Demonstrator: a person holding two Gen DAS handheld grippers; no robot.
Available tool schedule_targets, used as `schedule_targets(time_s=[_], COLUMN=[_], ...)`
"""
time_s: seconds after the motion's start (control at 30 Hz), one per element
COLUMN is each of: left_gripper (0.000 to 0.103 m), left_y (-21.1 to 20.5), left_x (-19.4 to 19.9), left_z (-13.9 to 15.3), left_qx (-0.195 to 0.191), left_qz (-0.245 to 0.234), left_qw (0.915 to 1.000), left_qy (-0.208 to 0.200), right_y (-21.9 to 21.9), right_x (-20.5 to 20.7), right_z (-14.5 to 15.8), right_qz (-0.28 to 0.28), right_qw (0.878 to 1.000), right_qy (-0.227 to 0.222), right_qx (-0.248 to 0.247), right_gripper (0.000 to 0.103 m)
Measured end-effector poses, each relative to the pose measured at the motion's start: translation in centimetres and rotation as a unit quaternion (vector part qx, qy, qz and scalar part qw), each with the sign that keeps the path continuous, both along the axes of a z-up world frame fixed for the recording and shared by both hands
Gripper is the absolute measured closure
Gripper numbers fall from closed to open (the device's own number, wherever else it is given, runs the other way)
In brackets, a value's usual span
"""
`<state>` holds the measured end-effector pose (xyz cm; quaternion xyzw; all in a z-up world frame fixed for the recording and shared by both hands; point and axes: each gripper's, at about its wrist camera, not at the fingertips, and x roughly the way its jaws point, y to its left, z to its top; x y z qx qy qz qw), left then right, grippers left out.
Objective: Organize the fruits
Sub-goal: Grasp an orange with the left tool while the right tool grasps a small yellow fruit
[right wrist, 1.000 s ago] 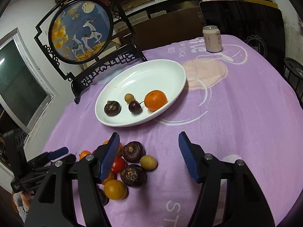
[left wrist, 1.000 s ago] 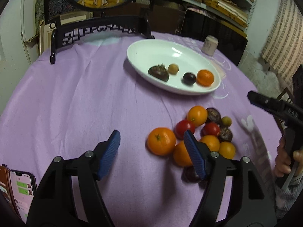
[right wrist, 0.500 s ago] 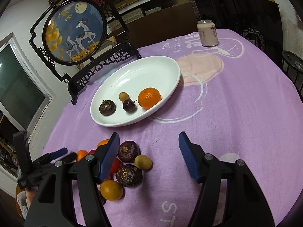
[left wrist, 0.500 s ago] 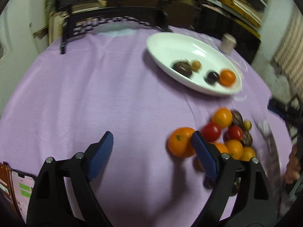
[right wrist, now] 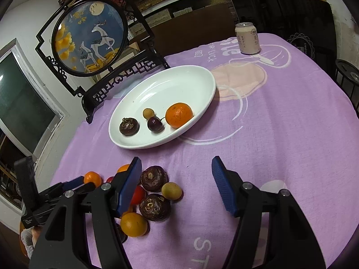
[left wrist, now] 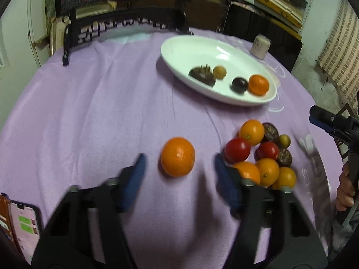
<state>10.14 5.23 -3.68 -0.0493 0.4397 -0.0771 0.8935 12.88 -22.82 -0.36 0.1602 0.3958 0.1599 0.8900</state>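
Note:
A white oval plate (left wrist: 190,47) (right wrist: 179,85) on the purple cloth holds an orange (right wrist: 178,114), a dark cherry, a small yellow fruit and a brown water chestnut. A pile of loose fruits (left wrist: 262,152) (right wrist: 152,192) lies in front of the plate. One large orange (left wrist: 178,156) lies apart from the pile, just ahead of my open left gripper (left wrist: 179,168), between its blue pads and not touched. My right gripper (right wrist: 176,174) is open and empty, its left pad over the pile's edge.
A framed deer screen on a black stand (right wrist: 89,44) stands behind the plate. A drink can (right wrist: 247,38) is at the far side. A phone (left wrist: 24,228) lies at the near left edge. Shelves and a black chair lie beyond the table.
My left gripper has swung left, so the large orange now sits between its pads instead of at the right pad. My right gripper has barely moved.

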Motion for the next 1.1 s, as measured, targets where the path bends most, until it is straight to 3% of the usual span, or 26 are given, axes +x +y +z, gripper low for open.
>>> schedule_targets(time_s=[0.27, 0.33, 0.67, 0.9, 1.1], left_gripper=[0.056, 0.067, 0.068, 0.068, 0.068], left_y=[-0.5, -0.5, 1.0, 0.9, 0.8], left_x=[0.3, 0.4, 0.3, 0.5, 0.7], left_z=[-0.5, -0.5, 0.3, 0.0, -0.4], left_qx=[0.022, 0.032, 0.015, 0.015, 0.016], left_qz=[0.002, 0.007, 0.027, 0.026, 0.025], left_qw=[0.9997, 0.9994, 0.9993, 0.9995, 0.9995], left_qy=[-0.005, -0.008, -0.02, -0.012, -0.006], right_y=[0.6, 0.8, 2.4, 2.0, 2.0], right_x=[0.0, 0.0, 0.1, 0.7, 1.3], right_z=[-0.2, -0.5, -2.1, -3.6, -4.8], right_qz=[0.016, 0.021, 0.067, 0.059, 0.054], right_qw=[1.0, 1.0, 0.996, 0.995, 0.994], right_qy=[0.004, 0.01, 0.059, 0.085, 0.099], right_qx=[-0.006, -0.004, -0.021, -0.006, 0.01], right_gripper=[0.038, 0.038, 0.038, 0.057, 0.061])
